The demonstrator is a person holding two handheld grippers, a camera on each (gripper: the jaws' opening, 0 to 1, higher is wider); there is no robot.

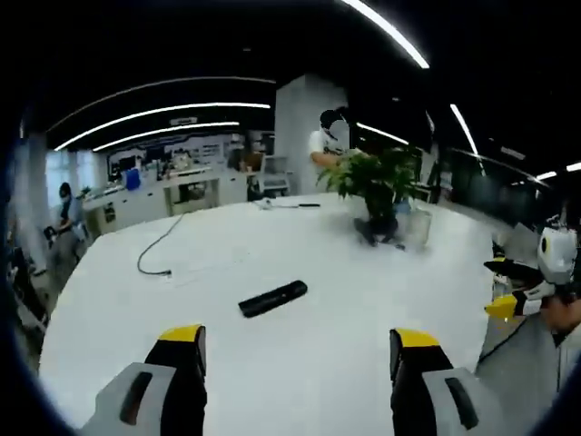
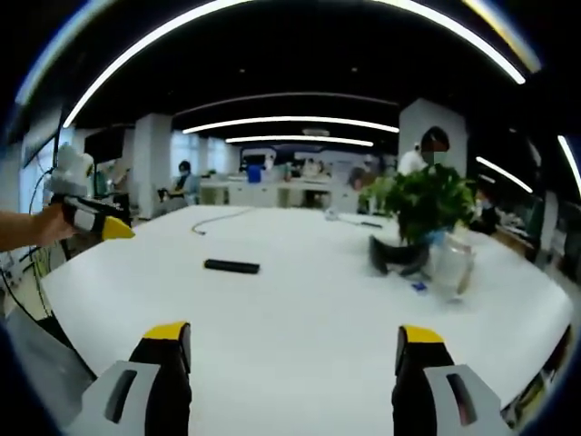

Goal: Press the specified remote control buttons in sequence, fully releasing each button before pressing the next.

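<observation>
A black remote control [image 1: 272, 298] lies flat on the white bench [image 1: 309, 354], in its open middle part and well apart from every edge. In the left gripper view it lies slantwise ahead of the left gripper [image 1: 300, 350], whose two yellow-tipped jaws stand wide apart with nothing between them, above the bench's near edge. In the right gripper view the remote control [image 2: 231, 266] is a thin dark bar lying level, farther off and to the left of the line between the jaws of the right gripper [image 2: 295, 350]; these jaws too are spread apart and empty.

Each gripper comes into the other's view. The right gripper [image 1: 508, 291] hangs beyond the bench's right-hand edge in the left gripper view, held by a hand [image 1: 567, 313]; its yellow tips look parted, though it is small and near the rim, so this is not sure. In the right gripper view the left gripper [image 2: 107, 225] sits off the bench's left edge, held by a hand [image 2: 45, 225].

Toward the far side of the bench stands a leafy potted plant [image 2: 434, 204], with a clear glass container [image 2: 454, 263] just beside it and dark things at its foot. A thin cable [image 1: 159, 245] curls across the far left part of the bench. Behind the far edge a person [image 1: 325, 141] stands near the plant, and another person [image 1: 65, 213] is at the left by the desks.
</observation>
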